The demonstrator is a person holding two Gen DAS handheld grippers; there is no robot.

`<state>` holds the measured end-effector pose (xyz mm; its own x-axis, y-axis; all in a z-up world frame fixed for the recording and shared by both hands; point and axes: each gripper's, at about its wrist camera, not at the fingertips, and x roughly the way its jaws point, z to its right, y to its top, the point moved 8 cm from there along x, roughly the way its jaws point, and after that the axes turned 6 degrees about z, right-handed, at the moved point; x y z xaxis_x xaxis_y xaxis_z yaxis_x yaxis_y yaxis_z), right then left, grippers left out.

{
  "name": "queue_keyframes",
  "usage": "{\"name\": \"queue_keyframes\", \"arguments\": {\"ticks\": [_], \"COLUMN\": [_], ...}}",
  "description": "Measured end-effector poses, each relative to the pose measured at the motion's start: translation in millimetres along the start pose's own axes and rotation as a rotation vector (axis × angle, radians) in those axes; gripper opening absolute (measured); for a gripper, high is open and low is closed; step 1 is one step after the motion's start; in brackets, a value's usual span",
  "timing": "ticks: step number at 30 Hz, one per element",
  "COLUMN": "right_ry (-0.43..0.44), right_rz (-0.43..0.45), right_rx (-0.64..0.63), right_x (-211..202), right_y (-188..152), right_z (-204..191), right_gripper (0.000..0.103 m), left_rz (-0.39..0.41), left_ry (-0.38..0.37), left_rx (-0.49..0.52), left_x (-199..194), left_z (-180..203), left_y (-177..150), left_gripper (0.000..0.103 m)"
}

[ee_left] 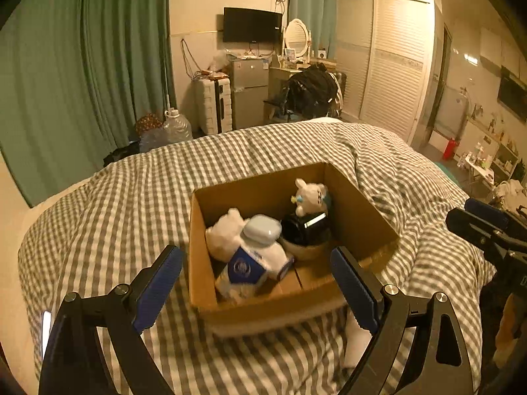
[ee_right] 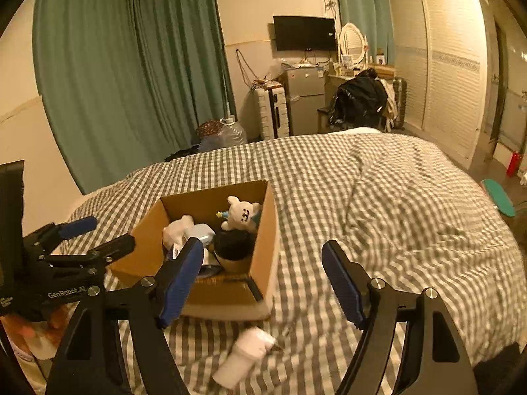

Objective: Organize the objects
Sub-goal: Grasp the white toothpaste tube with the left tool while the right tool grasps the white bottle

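Note:
A cardboard box (ee_left: 263,309) sits on the checked bed cover and also shows in the right wrist view (ee_right: 263,230). Inside lie a white plush rabbit (ee_left: 311,197), a white bottle with a blue label (ee_left: 250,263), another white plush (ee_left: 225,233) and a black object in a bowl (ee_left: 306,230). A white bottle (ee_right: 245,358) lies on the cover in front of the box, between the right gripper's fingers. My left gripper (ee_left: 257,283) is open and empty just before the box. My right gripper (ee_right: 263,283) is open and empty above the loose bottle.
The checked bed cover (ee_right: 395,214) spreads right and far of the box. Beyond the bed stand green curtains (ee_left: 82,82), a white suitcase (ee_left: 212,105), a small fridge (ee_left: 248,95), a chair with dark clothes (ee_left: 309,92) and a wardrobe (ee_left: 392,59).

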<state>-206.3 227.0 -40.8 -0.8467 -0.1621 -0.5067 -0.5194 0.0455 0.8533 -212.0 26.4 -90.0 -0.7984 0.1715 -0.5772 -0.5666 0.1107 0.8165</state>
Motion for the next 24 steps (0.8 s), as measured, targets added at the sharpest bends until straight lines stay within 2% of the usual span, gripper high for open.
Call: {"name": "queue_keyframes", "arguments": {"ticks": [5,11,18,20,24], "right_ry": [-0.01,-0.034,-0.036,-0.044,-0.051], "right_rz": [-0.037,-0.106,-0.149,-0.154,-0.162], "right_rx": [-0.022,-0.033,-0.002,0.0,0.01], "right_x": [-17.1,-13.2,-8.8,-8.1,-8.3], "right_y": [-23.7,-67.4,-94.6,-96.0,-99.2], "right_z": [-4.7,-8.6,-5.4,-3.6,0.2], "right_gripper": [0.075,0.075,0.075,0.076,0.076], "left_rz": [-0.035,-0.083,-0.174,-0.197,-0.23], "left_ry": [0.005,0.007,-0.118,-0.196,-0.273], "left_rx": [0.048,0.092,0.094,0.128,0.189], "left_x": [-10.9,-2.3,10.3,9.1,12.0], "left_z": [14.5,29.9,51.3,63.9,78.8], "left_y": [-39.1,-91.9,-147.9,-160.9,-175.5], "left_gripper": [0.094,0.094,0.094,0.094,0.094]}}
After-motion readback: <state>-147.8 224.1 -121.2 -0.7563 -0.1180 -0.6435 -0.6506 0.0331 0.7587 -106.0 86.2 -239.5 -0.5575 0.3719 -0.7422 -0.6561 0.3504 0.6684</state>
